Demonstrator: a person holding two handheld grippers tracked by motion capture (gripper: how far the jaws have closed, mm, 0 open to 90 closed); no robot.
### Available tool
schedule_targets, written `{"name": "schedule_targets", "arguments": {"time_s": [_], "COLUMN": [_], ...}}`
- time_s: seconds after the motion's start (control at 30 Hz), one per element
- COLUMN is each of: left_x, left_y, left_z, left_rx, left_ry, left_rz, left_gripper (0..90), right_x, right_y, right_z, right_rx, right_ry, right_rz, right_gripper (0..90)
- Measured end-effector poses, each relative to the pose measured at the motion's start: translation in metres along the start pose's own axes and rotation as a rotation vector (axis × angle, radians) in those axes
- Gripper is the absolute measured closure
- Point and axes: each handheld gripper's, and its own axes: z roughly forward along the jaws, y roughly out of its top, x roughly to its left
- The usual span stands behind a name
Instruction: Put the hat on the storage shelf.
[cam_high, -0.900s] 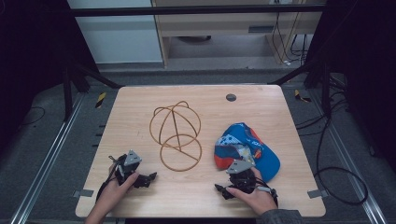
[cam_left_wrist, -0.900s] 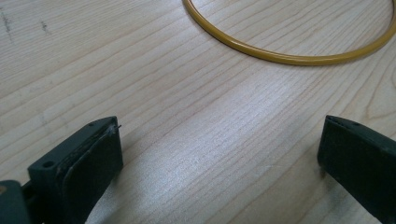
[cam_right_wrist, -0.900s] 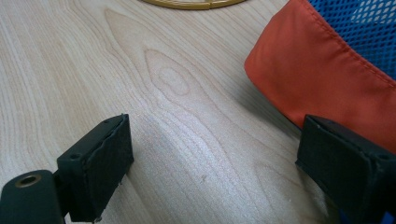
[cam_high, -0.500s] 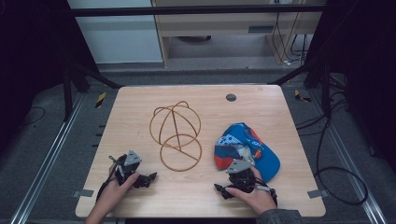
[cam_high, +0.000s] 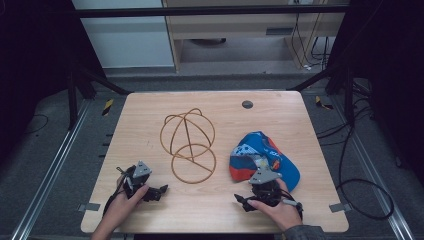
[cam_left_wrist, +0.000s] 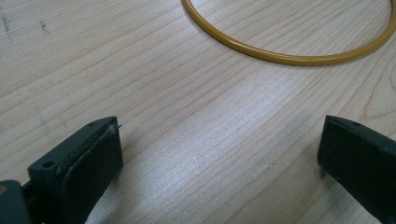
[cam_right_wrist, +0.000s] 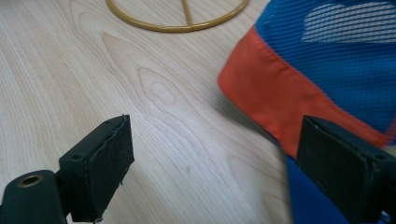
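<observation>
Right now both grippers are sitting low at the near edge of the desk (cam_high: 300, 120), both released, nothing between the jaws. The left gripper (cam_high: 152, 192) is resting just short of the wire stand (cam_high: 189, 145), with the stand's base ring showing ahead of its jaws in the left gripper view. The right gripper (cam_high: 246, 201) is parked at the near edge of the cap (cam_high: 264, 157), which is lying crumpled on the desk to the right of the stand and apart from it. In the right gripper view the cap's orange band (cam_right_wrist: 280, 102) is running toward the far jaw, just beside it, not yet inside the gap.

Risks I'm seeing:
- The right gripper is lined up on bare wood, not fabric. Closing here is likely catching nothing or a thin edge that slips.
- The cap is soft mesh, so a one-sided pinch is probably going to drag and fold it.
- The stand is light wire. A nudge from the left gripper, or the cap snagging a hoop, is likely to slide or tip it.
</observation>
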Motion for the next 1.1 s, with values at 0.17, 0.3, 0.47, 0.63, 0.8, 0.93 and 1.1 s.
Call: {"name": "schedule_targets", "arguments": {"time_s": [0.17, 0.3, 0.47, 0.63, 0.8, 0.93, 1.1], "left_x": [0.0, 0.0, 0.0, 0.0, 0.0, 0.0, 0.0], "left_y": [0.0, 0.0, 0.0, 0.0, 0.0, 0.0, 0.0], "left_z": [0.0, 0.0, 0.0, 0.0, 0.0, 0.0, 0.0], "left_rx": [-0.002, -0.002, -0.002, -0.002, -0.002, -0.002, -0.002], "left_ry": [0.0, 0.0, -0.001, 0.0, 0.0, -0.001, -0.001], "left_rz": [-0.002, -0.003, -0.002, -0.003, -0.003, -0.003, -0.003], "left_gripper": [0.0, 0.0, 0.0, 0.0, 0.0, 0.0, 0.0], "right_x": [-0.018, -0.03, -0.046, -0.06, -0.073, -0.081, -0.088], "right_y": [0.009, 0.014, 0.02, 0.025, 0.029, 0.033, 0.039], "right_z": [-0.028, -0.039, -0.051, -0.059, -0.066, -0.07, -0.072], "right_rx": [0.034, 0.072, 0.126, 0.164, 0.197, 0.22, 0.237], "right_ry": [-0.063, -0.096, -0.118, -0.139, -0.141, -0.148, -0.139], "right_rz": [-0.03, -0.026, -0.015, 0.01, 0.042, 0.04, 0.056], "right_gripper": [12.2, 13.0, 17.4, 20.9, 25.7, 29.2, 33.5]}}
